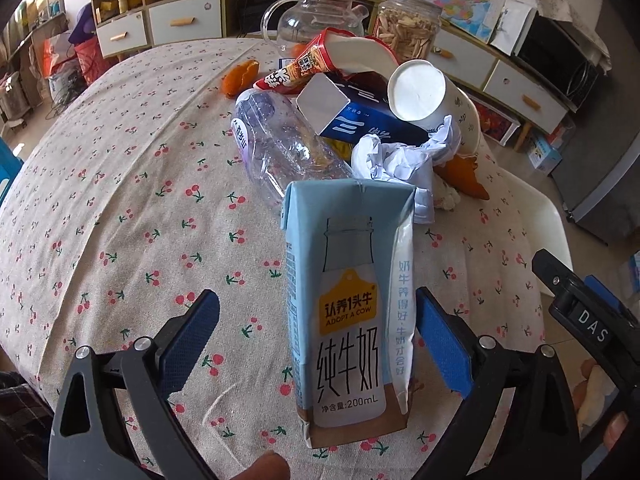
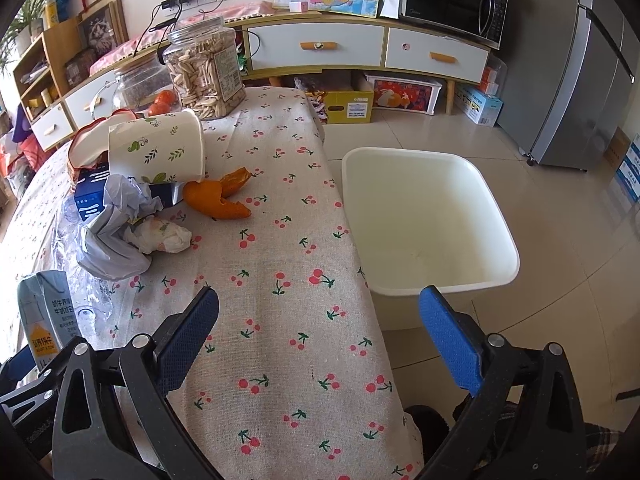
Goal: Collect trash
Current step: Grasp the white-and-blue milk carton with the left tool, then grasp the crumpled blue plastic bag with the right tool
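A light blue 200 mL milk carton (image 1: pixel 348 304) stands upright on the cherry-print tablecloth between the fingers of my open left gripper (image 1: pixel 316 344), nearer the right finger; neither pad touches it. It also shows at the left edge of the right wrist view (image 2: pixel 48 312). Behind it lies a heap of trash: a clear plastic bottle (image 1: pixel 276 140), a dark blue box (image 1: pixel 360 120), a paper cup (image 1: pixel 420 92), crumpled paper (image 1: pixel 396 156), a red snack wrapper (image 1: pixel 308 64) and orange peel (image 2: pixel 220 200). My right gripper (image 2: pixel 316 340) is open and empty over the table's right edge.
A white plastic bin (image 2: pixel 432 220) stands on the floor right of the table. A glass teapot (image 1: pixel 308 20) and a jar of seeds (image 2: pixel 204 76) stand at the table's far end. Cabinets, a microwave and a fridge (image 2: pixel 580 80) line the walls.
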A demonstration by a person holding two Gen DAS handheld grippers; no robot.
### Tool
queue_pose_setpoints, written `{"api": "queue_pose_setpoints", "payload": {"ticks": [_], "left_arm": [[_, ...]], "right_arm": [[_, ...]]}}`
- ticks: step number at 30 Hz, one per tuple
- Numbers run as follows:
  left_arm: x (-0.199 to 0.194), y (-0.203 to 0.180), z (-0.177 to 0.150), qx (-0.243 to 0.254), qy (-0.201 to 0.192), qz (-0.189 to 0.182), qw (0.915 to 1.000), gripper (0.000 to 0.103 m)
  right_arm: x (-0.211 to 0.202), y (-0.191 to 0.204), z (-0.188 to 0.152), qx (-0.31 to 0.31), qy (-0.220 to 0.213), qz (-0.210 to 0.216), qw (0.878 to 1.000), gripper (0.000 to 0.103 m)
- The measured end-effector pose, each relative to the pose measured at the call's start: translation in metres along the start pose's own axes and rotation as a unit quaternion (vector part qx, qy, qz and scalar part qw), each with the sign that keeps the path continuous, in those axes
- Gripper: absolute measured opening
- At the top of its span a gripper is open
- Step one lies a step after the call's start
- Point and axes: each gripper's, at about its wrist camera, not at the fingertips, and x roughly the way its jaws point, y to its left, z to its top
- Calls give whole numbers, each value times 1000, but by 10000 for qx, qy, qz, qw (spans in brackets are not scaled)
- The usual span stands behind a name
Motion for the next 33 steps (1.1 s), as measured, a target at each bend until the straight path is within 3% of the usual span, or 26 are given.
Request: {"api": "queue_pose_setpoints", "payload": {"ticks": [1, 3, 7, 10, 13, 17, 22, 29, 32, 33], "left_arm": [[0, 1, 1, 9, 22, -41, 10000, 73], [-1, 4, 2, -22, 72, -132, 9999, 58], [-11, 15, 5, -123, -121, -123, 9998, 57], [-28, 26, 11, -173, -437, -12, 9989, 57], [-46, 38, 20, -225, -778, 180, 9965, 57], [-55, 55, 27, -399, -925, 241, 9946, 57], [-56, 68, 27, -465, -903, 272, 9945, 57], [-44, 78, 26, -592, -654, 248, 9958, 57], [-42, 77, 24, -545, -623, 287, 9962, 57], [-41, 77, 24, -540, -613, 294, 9962, 57]], "right_arm": [[0, 1, 0, -6, 15, 16, 10000, 96], [1, 3, 0, -33, 28, 53, 10000, 96], [0, 12, 0, -160, 42, 197, 9997, 96], [0, 23, -1, -292, 110, 563, 9979, 96], [1, 41, -2, -490, 267, 1132, 9920, 96], [7, 77, -4, -755, 720, 2093, 9723, 96], [8, 94, 10, -654, 503, 2054, 9752, 95], [28, 100, 39, 174, 708, 2479, 9660, 93], [39, 109, 47, 270, 715, 2470, 9660, 80], [43, 111, 49, 286, 739, 2509, 9648, 67]]}}
